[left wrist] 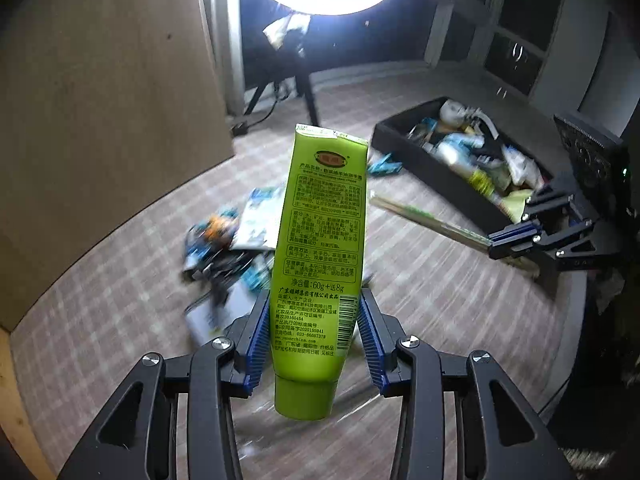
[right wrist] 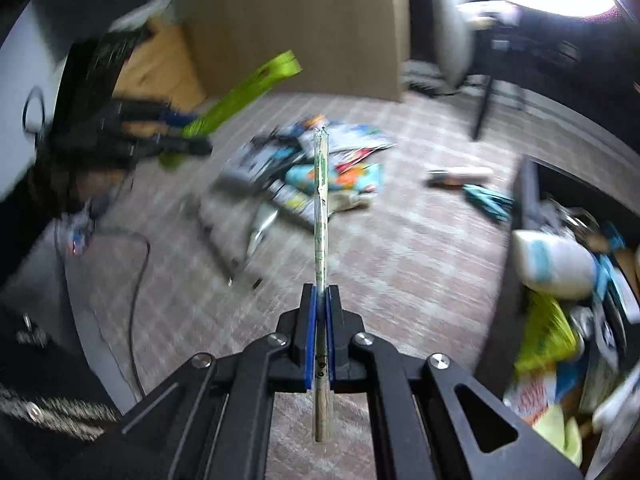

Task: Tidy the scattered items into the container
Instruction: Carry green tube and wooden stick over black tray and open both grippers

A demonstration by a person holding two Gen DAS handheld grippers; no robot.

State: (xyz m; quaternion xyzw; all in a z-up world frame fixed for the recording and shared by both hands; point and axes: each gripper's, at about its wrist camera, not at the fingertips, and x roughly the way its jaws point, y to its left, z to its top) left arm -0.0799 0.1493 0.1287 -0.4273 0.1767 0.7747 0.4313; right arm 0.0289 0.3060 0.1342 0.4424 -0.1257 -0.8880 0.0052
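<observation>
Your left gripper (left wrist: 312, 332) is clamped on the lower body of a green tube (left wrist: 320, 248), cap toward you, so its long printed body points out ahead, clear of the floor. Your right gripper (right wrist: 321, 320) has its pads pressed tight on a thin wrapped stick (right wrist: 321, 216), gripped near one end, probably so the long end leads into the box. Beyond them, a pile of packets (right wrist: 312, 172) waits on the carpet (left wrist: 420, 300). Further right, the black box (left wrist: 432, 160) already holds bottles and pouches, nearly full.
</observation>
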